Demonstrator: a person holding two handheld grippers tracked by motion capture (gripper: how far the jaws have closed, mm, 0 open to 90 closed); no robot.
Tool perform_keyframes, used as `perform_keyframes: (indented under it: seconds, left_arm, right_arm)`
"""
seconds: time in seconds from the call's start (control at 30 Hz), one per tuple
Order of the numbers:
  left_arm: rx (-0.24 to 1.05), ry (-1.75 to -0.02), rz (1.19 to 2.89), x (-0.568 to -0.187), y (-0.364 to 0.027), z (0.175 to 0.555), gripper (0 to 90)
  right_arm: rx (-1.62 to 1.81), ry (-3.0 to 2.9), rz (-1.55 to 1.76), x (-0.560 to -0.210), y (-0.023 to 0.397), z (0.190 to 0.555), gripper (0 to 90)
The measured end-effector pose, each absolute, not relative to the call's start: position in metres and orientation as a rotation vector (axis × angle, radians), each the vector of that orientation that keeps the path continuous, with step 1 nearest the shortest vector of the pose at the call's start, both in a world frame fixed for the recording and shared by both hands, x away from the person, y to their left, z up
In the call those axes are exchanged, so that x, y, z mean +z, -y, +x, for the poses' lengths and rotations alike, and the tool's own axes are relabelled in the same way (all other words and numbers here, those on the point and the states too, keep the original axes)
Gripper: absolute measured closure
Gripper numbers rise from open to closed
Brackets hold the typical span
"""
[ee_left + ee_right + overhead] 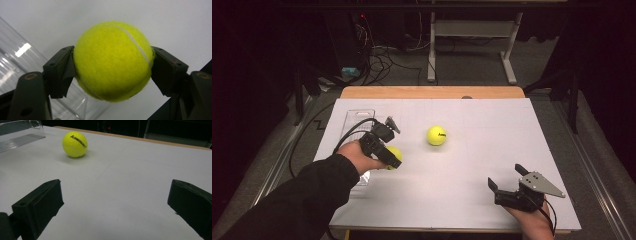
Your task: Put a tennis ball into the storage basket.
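Two tennis balls: nearest, our right claw (pixel 504 176) rests agape, empty, on the desk (pixel 482 150); our left claw (pixel 390 156) clamps one ball (pixel 112 61) beside the clear container (pixel 359 116); the second ball (pixel 436 135) waits farther off.

In the high view, the left gripper (pixel 388 150) hides most of its tennis ball (pixel 395 156). At nine o'clock, the clear plastic tube (pixel 360 120) is partly covered by hand and cable. The second ball's (pixel 436 135) lettering is too small to read.
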State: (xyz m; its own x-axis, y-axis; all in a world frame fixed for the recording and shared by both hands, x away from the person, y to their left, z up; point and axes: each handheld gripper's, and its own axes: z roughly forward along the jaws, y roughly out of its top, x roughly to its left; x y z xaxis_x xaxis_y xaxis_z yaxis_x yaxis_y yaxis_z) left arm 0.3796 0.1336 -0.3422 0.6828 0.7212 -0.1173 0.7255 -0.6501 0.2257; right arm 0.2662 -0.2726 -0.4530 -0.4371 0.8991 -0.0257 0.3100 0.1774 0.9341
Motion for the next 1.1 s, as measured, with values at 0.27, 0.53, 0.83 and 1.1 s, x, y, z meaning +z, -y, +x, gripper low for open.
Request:
perform_keyframes:
  seconds: [0.27, 0.53, 0.83, 1.1]
  left_arm:
    - [-0.026, -1.241, 2.604, -0.329, -0.160, 0.395, 26.4]
    - [-0.016, -1.337, 2.563, -0.322, -0.189, 0.410, 26.4]
    - [-0.011, -1.426, 2.538, -0.322, -0.215, 0.423, 26.5]
    - [0.009, -1.527, 2.507, -0.327, -0.238, 0.434, 26.4]
  right_arm:
    - [1.252, -1.855, 1.138, -0.453, 0.273, 0.266, 0.0]
    - [1.252, -1.858, 1.138, -0.453, 0.273, 0.266, 0.0]
    - [1.252, -1.858, 1.141, -0.454, 0.273, 0.267, 0.0]
    - [1.248, -1.859, 1.143, -0.454, 0.273, 0.266, 0.0]
